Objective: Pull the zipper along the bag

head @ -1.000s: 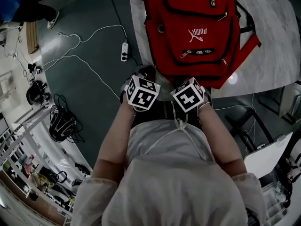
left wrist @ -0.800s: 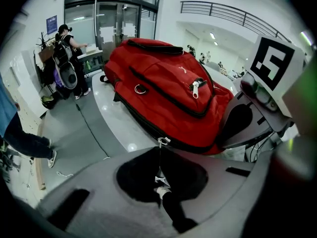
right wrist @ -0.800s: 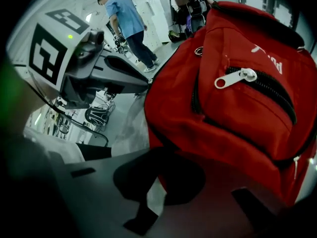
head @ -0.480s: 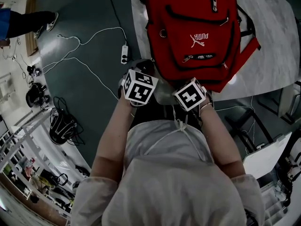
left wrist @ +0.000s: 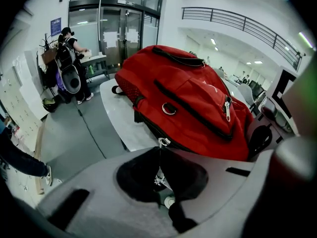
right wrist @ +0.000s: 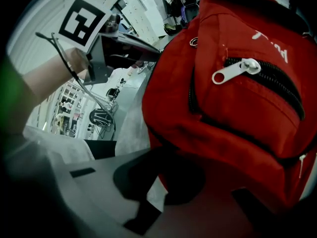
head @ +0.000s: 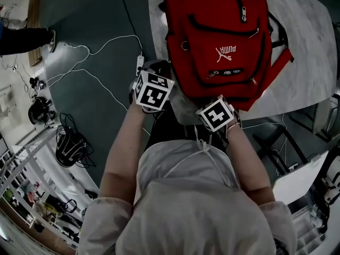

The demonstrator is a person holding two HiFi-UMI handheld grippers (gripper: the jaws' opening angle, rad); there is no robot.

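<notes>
A red backpack (head: pixel 218 36) lies flat on the pale table (head: pixel 308 47). At the bag's left side my left gripper (head: pixel 168 76) has its jaws together at a small silver zipper pull (left wrist: pixel 162 142) on the black side zip. In the left gripper view the left gripper (left wrist: pixel 160 146) meets that pull right at its tips. My right gripper (head: pixel 211 99) sits at the bag's near bottom edge. In the right gripper view the right gripper (right wrist: pixel 161 155) has nearly closed jaws with red fabric (right wrist: pixel 237 108) running between them. A front-pocket pull (right wrist: pixel 235 69) lies loose.
A power strip (head: pixel 140 62) with white cables lies on the grey floor left of the table. A person (left wrist: pixel 69 63) stands far off by glass doors, and a shoe (head: pixel 32 36) shows at the left. Desks and a monitor (left wrist: pixel 285 88) stand to the right.
My left gripper has travelled away from me along the bag's left side. The right gripper has kept its place at the bag's bottom edge.
</notes>
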